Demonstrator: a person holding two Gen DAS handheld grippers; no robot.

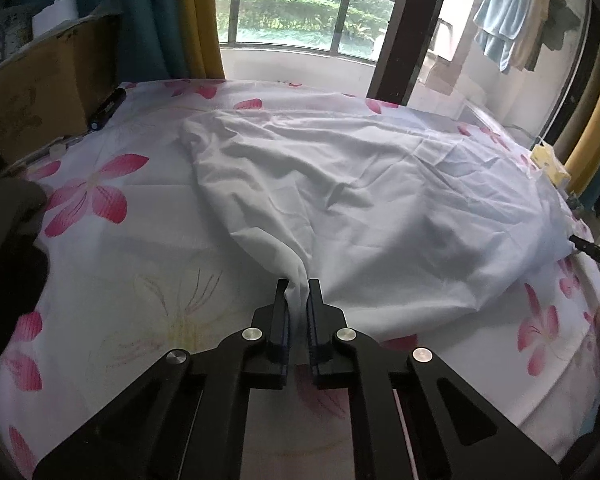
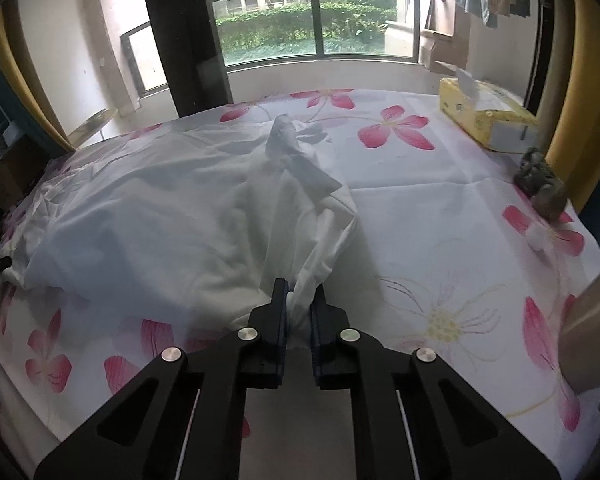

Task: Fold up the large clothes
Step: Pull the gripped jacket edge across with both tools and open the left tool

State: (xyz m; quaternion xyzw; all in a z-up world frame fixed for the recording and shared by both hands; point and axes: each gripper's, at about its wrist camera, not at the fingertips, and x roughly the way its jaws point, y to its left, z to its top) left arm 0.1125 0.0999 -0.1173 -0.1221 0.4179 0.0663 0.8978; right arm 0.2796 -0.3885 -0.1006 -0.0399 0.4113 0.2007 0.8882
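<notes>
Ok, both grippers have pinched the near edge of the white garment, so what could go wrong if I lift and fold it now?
1. The left gripper and right gripper each hold only a bunched tuck of the white garment; it may slip out.
2. The garment is heavily wrinkled, so creases may get folded in.
3. A swept fold could drag the flowered sheet or nudge the tissue box.

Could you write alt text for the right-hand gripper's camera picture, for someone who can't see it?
The right gripper is shut on a bunched edge of a crumpled white garment lying on a pink-flowered tablecloth. A yellow tissue box sits at the far right, before a window onto greenery.
</notes>
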